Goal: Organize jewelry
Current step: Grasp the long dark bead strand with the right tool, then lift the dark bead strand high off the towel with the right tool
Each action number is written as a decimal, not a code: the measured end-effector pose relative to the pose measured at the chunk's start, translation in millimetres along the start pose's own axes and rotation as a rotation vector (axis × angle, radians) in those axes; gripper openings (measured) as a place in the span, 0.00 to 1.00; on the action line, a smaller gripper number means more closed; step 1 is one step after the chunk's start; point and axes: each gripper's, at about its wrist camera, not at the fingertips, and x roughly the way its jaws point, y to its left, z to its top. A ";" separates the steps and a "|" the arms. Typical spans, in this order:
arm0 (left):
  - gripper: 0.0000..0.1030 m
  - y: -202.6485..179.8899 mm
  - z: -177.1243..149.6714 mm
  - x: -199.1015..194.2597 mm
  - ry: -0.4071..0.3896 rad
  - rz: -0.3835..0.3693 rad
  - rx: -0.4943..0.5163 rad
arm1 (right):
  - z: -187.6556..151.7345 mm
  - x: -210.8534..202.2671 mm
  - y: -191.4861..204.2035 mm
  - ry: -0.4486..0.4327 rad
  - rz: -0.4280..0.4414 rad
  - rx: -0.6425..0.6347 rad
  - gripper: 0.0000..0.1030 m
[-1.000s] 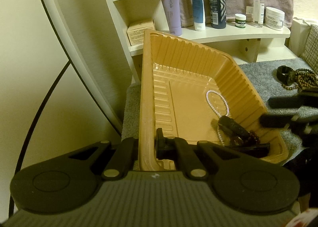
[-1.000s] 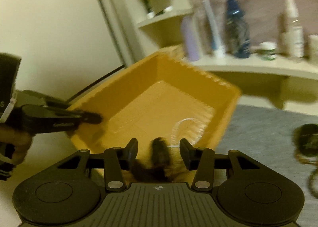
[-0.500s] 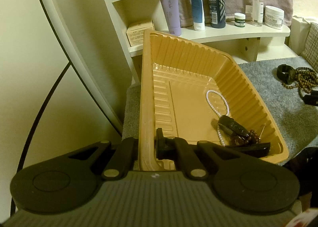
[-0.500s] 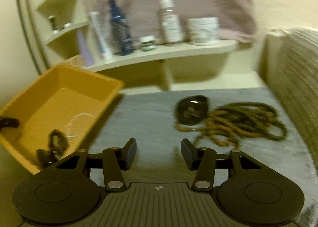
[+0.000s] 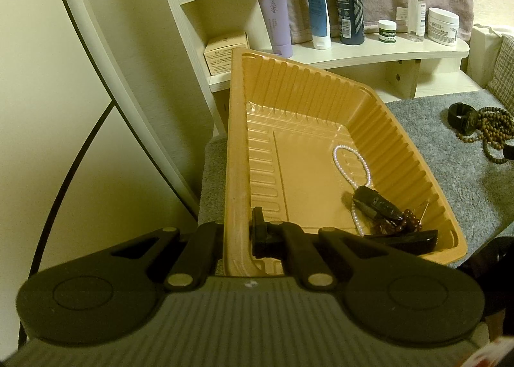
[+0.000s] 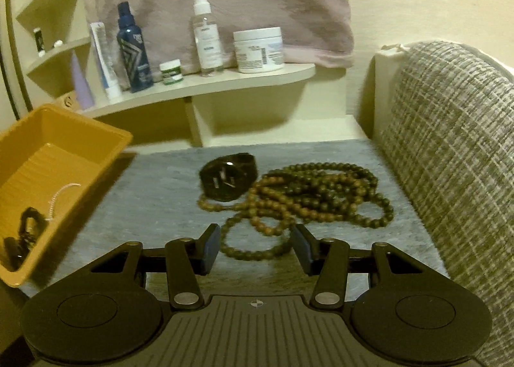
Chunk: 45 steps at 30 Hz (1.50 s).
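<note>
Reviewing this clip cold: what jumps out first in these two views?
The orange tray fills the left wrist view, its near rim clamped by the left gripper, with a pearl strand and dark pieces in its right corner. In the right wrist view, a heap of brown wooden beads and a black watch lie on the grey mat, just ahead of the open, empty right gripper.

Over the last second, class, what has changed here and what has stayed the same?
The right gripper swung away from the tray, where it hovered over a dark trinket, across to the wooden beads and watch on the mat; its fingers are open with nothing held. The left gripper stays clamped on the tray's rim, and the pearls lie unmoved.
</note>
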 end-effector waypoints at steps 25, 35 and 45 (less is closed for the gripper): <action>0.02 -0.1 1.4 -1.3 -0.001 0.004 0.001 | 16.4 44.1 -25.1 0.059 -0.167 -0.428 0.10; 0.02 -0.3 1.7 -1.7 -0.002 0.005 0.003 | 35.4 7.5 -8.9 -0.056 -0.215 -0.584 0.06; 0.02 -0.5 1.9 -2.3 -0.003 0.005 0.007 | 96.8 -52.0 4.9 -0.254 -0.239 -0.684 0.06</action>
